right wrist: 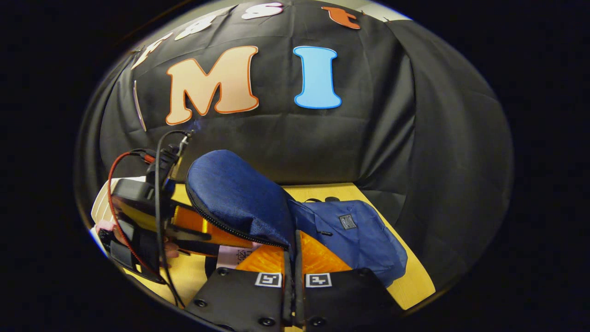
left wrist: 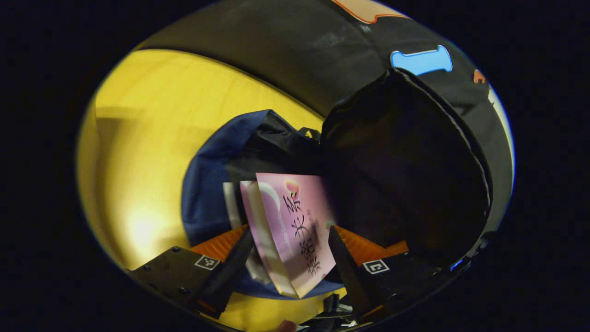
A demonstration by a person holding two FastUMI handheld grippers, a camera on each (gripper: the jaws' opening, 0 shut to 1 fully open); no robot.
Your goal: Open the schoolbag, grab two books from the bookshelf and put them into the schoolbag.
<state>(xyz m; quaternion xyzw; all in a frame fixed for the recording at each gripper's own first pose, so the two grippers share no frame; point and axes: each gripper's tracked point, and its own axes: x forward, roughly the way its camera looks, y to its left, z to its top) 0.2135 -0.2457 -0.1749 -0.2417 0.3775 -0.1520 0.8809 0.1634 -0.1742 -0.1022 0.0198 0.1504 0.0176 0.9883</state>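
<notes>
The blue schoolbag (right wrist: 355,235) lies on the yellow table, its flap (right wrist: 235,193) lifted. My right gripper (right wrist: 291,272) is shut on the flap's zipper edge and holds it up. In the left gripper view the bag's mouth (left wrist: 258,147) gapes, with the flap's dark lining (left wrist: 405,161) on the right. A pink book (left wrist: 295,226) stands tilted in the mouth, and a white book (left wrist: 230,203) sits just behind it. My left gripper (left wrist: 290,240) is open, its fingers wide apart on either side of the pink book. In the right gripper view the left gripper (right wrist: 216,244) reaches under the flap, above the pink book (right wrist: 233,256).
The yellow table (left wrist: 147,152) stretches bare to the left of the bag, up to the black cloth wall. A hand (right wrist: 166,251) and red and black cables (right wrist: 156,184) trail behind the left gripper. Something white (right wrist: 103,198) sits at the far left edge.
</notes>
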